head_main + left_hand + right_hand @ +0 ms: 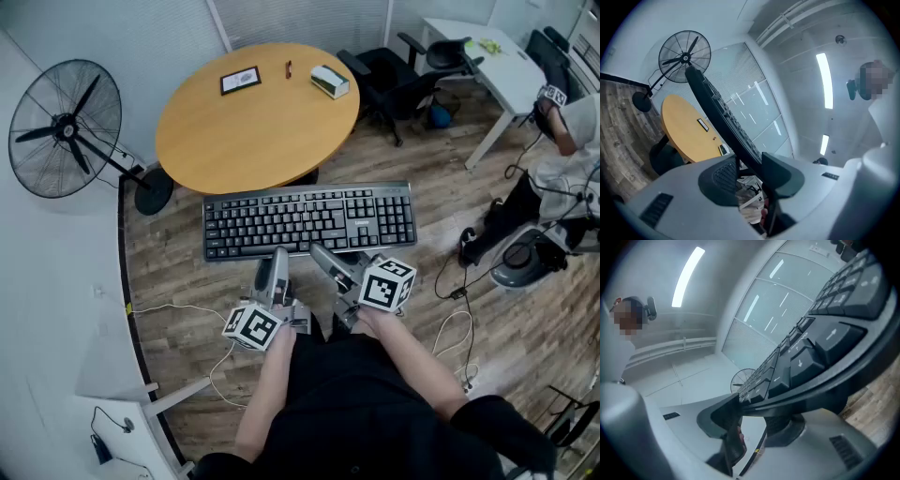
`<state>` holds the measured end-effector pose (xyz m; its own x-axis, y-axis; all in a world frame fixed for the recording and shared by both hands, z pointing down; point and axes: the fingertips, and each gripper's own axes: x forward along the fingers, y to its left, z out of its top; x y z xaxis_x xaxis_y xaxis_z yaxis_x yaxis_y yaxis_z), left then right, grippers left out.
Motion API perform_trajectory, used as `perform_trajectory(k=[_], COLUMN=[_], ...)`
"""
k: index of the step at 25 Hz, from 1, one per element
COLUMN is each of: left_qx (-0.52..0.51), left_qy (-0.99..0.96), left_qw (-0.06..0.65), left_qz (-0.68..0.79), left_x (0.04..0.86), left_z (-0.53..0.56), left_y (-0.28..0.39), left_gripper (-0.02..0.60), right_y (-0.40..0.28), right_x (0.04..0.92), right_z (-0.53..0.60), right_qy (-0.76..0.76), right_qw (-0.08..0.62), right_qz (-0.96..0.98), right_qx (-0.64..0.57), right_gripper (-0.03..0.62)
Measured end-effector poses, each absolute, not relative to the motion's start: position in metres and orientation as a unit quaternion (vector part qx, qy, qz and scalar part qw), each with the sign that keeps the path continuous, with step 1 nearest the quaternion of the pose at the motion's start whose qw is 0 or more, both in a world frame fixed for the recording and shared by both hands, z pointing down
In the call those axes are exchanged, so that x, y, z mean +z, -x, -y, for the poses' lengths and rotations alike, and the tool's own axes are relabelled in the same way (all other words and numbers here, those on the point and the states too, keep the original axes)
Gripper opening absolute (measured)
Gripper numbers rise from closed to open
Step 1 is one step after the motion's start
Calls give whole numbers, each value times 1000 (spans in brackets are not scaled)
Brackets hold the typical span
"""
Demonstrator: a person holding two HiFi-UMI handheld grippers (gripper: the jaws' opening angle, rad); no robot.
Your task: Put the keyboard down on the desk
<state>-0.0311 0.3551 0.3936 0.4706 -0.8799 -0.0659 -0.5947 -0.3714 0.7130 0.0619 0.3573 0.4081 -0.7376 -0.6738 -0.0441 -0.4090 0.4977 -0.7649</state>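
Observation:
A black keyboard (309,219) hangs level in the air above the wooden floor, just in front of the round table. My left gripper (278,255) is shut on its near edge left of the middle. My right gripper (324,253) is shut on the same edge a little further right. In the left gripper view the keyboard (712,103) runs edge-on away from the left gripper (750,169), pinched between both pads. In the right gripper view its arrow keys and near rim (820,350) fill the upper right, clamped in the right gripper (757,414).
A round wooden table (272,131) carries a framed picture (241,81), a small box (329,82) and a red item (289,68). A standing fan (66,128) is at the left. Office chairs (394,75), a white desk (492,61), a person (572,122) and floor cables (455,328) lie right.

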Motion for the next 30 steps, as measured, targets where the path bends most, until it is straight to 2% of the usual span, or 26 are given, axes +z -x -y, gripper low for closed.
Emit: perform_trajectory(k=[10, 30], left_qx=[-239, -235], left_qy=[-790, -789], left_qw=[328, 343], left_qz=[460, 453], left_x=[393, 407], left_z=[-361, -366], left_y=[34, 21], left_gripper=[129, 127], right_y=[-59, -71], right_x=[400, 415], right_z=[-362, -368], right_qy=[321, 322], right_qw=[147, 147], right_qz=[-859, -859], right_qx=[-370, -369], right_gripper=[167, 169])
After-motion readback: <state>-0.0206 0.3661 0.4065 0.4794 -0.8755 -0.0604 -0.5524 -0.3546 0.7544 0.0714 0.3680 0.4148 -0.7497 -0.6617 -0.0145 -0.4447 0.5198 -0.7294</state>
